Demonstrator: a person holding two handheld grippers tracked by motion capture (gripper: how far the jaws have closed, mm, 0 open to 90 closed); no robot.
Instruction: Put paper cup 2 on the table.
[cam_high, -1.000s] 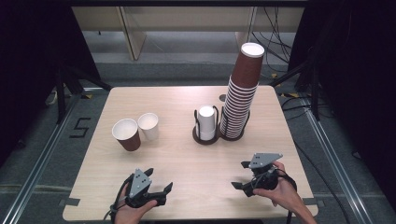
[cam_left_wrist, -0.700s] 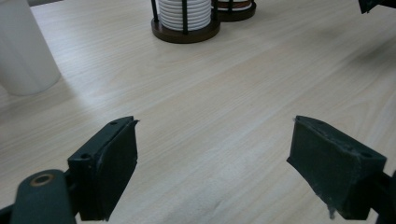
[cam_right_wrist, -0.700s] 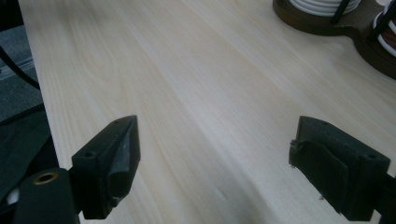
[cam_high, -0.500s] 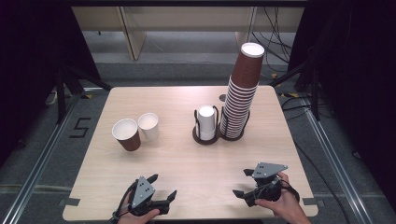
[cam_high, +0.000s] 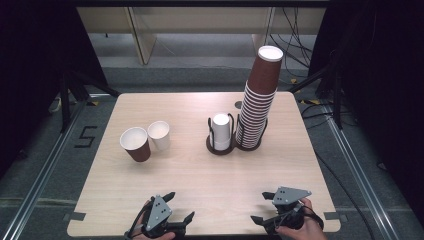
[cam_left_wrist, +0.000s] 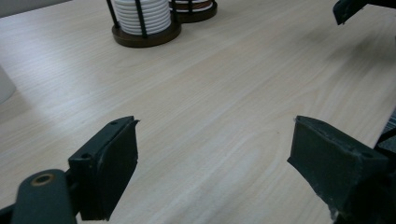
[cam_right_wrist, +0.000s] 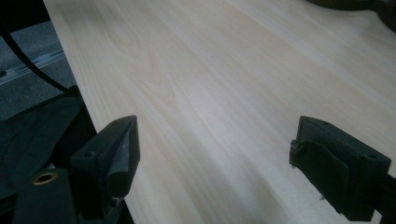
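At the near edge of the worktop (cam_high: 200, 175), the left tongs (cam_high: 175, 214) and right tongs (cam_high: 263, 207) hover low, both released, jaws wide apart and grasping nothing. Farther in, at left, a brown cup (cam_high: 135, 144) touches a white cup (cam_high: 159, 135), both upright. Beyond centre, a holder (cam_high: 220, 146) carries stacked white cups (cam_high: 220, 127); just beside it rises a tall brown stack (cam_high: 258, 100).

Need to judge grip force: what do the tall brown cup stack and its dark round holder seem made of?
Tall brown cup stack: likely paper, matte brown walls, white inside, thin rolled rims. Dark round holder: base looks like dark wood or plastic, cannot tell which; thin black uprights look like metal wire.
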